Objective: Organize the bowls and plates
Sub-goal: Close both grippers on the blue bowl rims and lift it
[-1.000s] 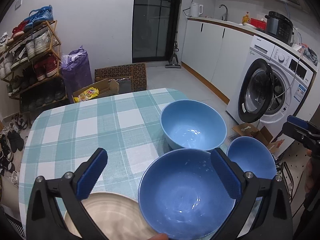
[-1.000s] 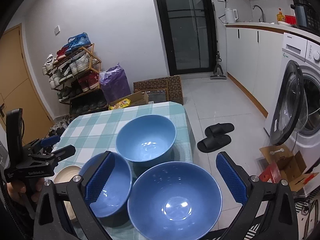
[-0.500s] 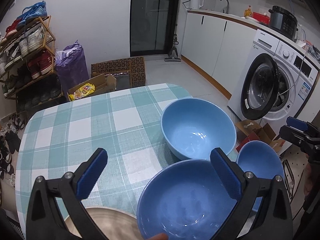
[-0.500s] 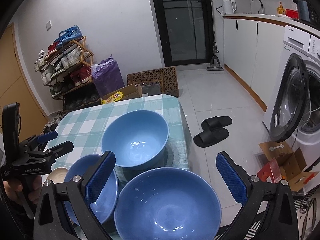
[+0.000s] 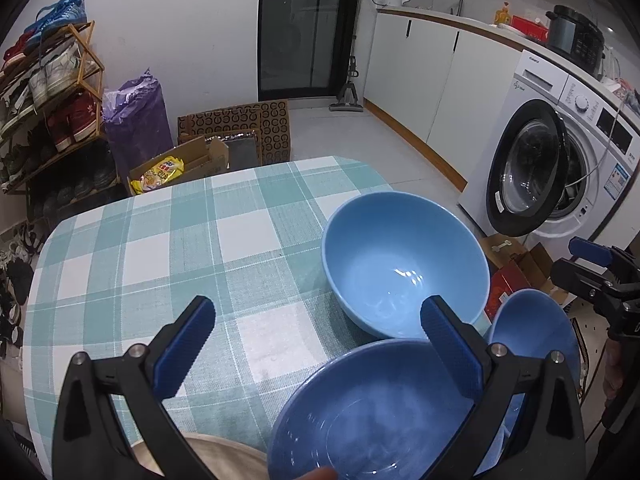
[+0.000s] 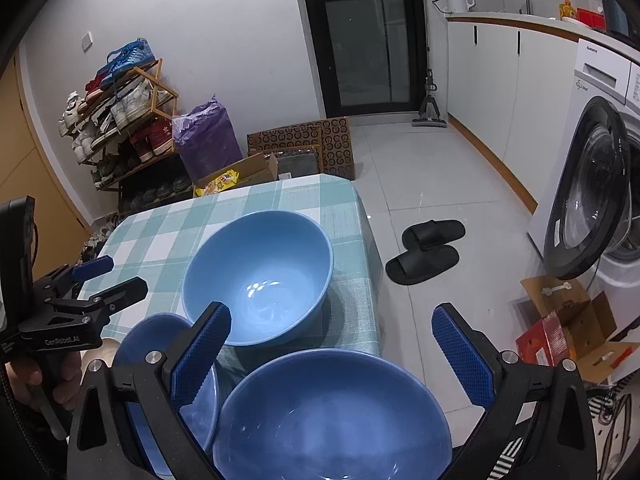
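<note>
Three glossy blue bowls crowd the near right corner of the table covered in a teal-and-white checked cloth (image 5: 168, 248); the pale blue, deep bowl (image 5: 404, 264) sits farthest in, close to the cloth's right edge; a darker blue bowl (image 5: 368, 412) lies nearest the left gripper (image 5: 316, 344); a third blue bowl (image 6: 332, 416) lies under the right gripper (image 6: 330, 350). A beige plate (image 5: 200, 456) shows only as a sliver at the bottom of the left view, partly hidden by the gripper frame and just beside the darker bowl. Both grippers hang above the crockery with their blue ribbed pads spread wide and nothing between them; neither touches a bowl.

The chief risk, as I judge it, is the table edge; in the right view the third bowl looks to reach at or past the corner of the cloth, with bare tile floor, a pair of black slippers (image 6: 426, 252) and cardboard boxes (image 6: 568, 320) below, so a nudge outward from a descending finger could tip it off. The glazed rims look slick and curved; a pinch on one wall may slip or tilt the bowl, and nesting one into another could knock rim on rim and chip. The bowls stand nearly touching, so a pad reaching for one may shove its neighbour. The two grippers work close together and could collide over the same corner.
</note>
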A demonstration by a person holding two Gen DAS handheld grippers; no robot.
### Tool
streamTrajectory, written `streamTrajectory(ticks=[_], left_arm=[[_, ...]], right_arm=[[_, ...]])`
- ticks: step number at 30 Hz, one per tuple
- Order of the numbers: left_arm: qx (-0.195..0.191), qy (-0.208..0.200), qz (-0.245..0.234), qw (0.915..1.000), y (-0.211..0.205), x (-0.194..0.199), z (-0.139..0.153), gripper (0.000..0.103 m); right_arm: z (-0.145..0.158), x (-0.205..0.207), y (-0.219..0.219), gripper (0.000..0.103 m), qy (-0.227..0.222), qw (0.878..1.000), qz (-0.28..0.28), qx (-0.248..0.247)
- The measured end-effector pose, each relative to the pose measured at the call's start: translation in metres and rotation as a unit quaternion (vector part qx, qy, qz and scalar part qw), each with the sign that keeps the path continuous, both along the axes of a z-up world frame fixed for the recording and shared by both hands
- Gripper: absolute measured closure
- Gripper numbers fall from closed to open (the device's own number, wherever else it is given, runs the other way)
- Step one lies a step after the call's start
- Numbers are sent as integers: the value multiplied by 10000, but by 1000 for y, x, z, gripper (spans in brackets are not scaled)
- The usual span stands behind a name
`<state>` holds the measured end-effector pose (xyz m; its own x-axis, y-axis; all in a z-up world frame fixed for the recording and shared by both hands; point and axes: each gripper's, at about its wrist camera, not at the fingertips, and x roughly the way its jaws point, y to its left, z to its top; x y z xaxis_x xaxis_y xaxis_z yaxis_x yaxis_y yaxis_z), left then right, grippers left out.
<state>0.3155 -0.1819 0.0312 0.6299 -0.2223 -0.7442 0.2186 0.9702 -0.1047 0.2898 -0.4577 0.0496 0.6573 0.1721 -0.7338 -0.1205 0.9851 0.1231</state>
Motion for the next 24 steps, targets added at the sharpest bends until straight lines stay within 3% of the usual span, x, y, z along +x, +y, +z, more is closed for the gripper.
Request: streamTrajectory(ticks=[13,24], left_arm=[[-88,191,-161,9996,-4,25,-13,2],[-43,415,-214,9989,-11,41,-25,3]], right_arm=[[-20,34,-2,1,319,9991,45,258],[-37,60,9,1,503,9986,101,126]])
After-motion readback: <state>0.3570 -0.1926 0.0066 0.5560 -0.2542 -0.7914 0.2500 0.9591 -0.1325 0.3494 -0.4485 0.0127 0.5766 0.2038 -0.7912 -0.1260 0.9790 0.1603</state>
